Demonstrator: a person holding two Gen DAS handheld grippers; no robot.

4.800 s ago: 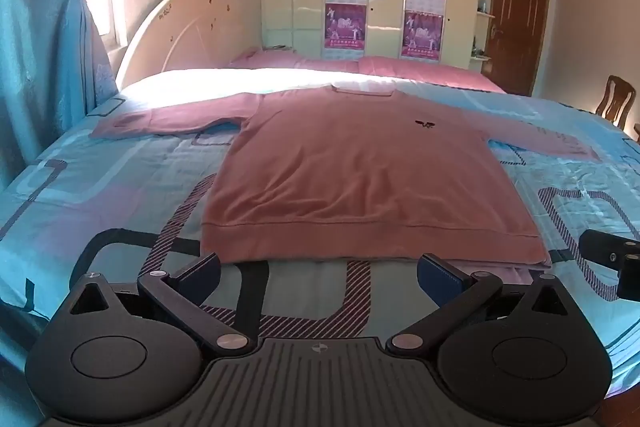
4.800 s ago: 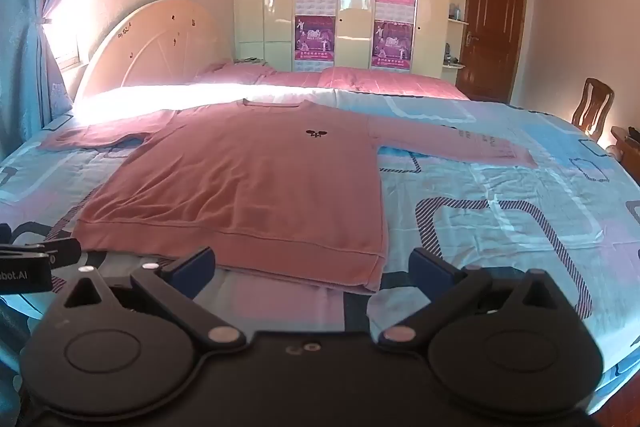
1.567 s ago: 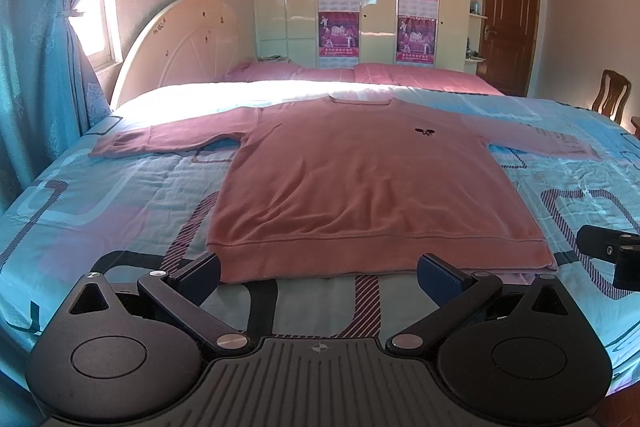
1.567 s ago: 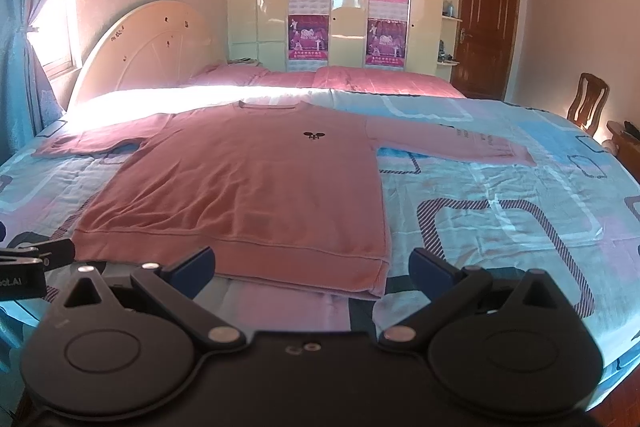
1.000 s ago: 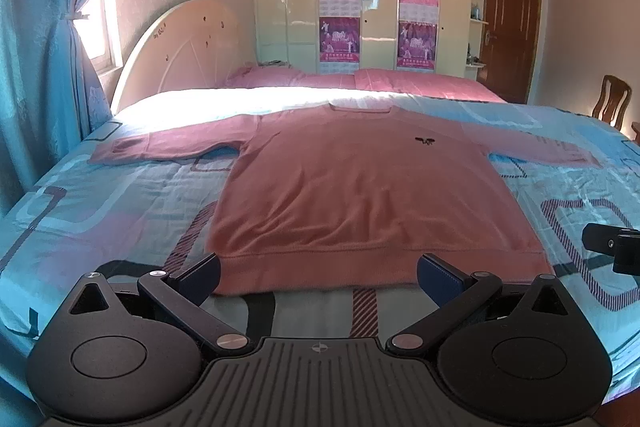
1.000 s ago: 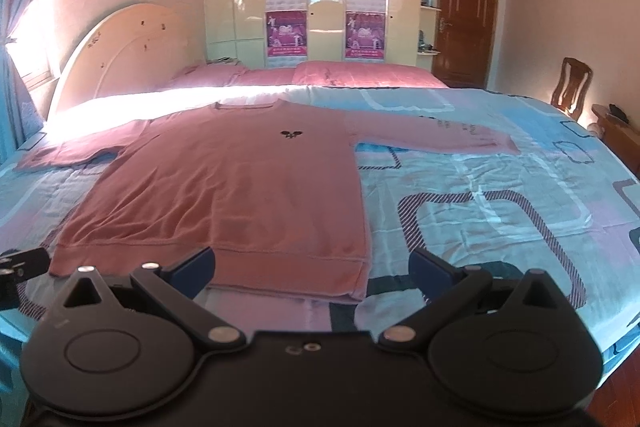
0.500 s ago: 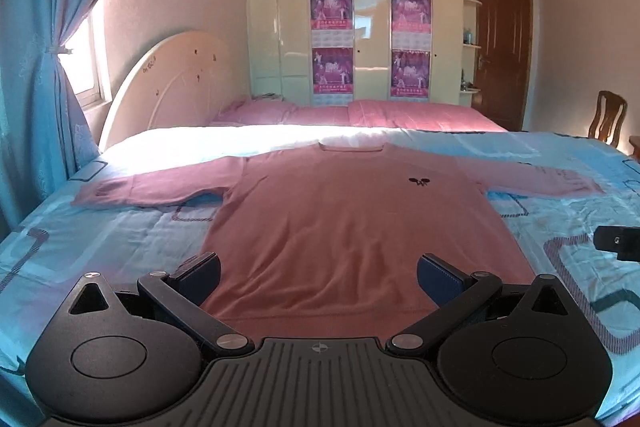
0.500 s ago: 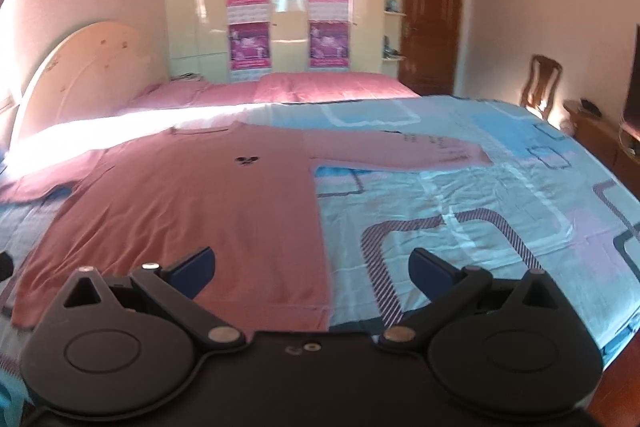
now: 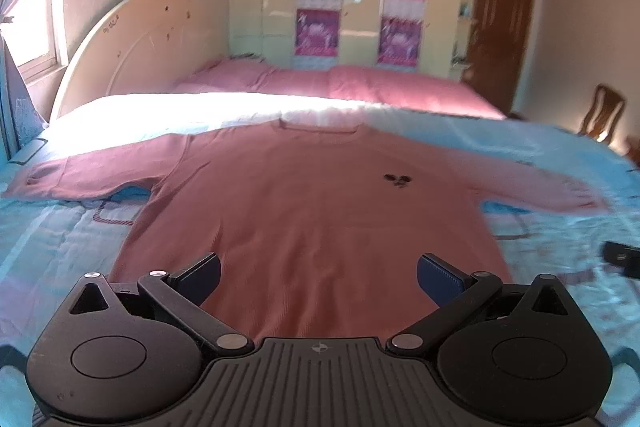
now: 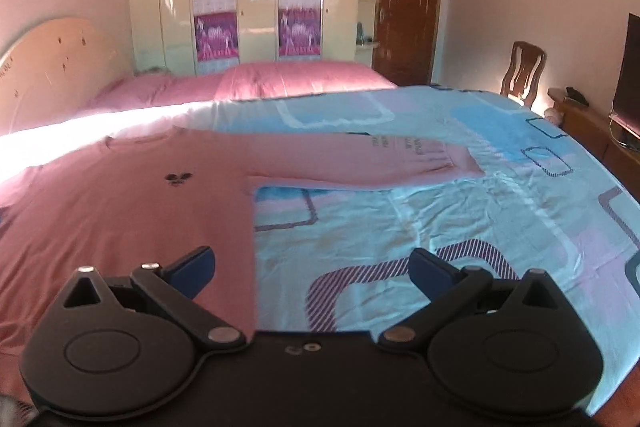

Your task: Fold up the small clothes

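Both tools have their jaws spread wide, holding nothing: the left tool (image 9: 318,277) hangs over the lower body of the pink sweater (image 9: 312,211), the right tool (image 10: 312,271) over its 3 o'clock edge. Sweater lies flat on the blue bed (image 10: 460,211), sleeves out.

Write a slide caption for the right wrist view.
Open right tongs above the pink sweater's side edge on the blue bedspread.
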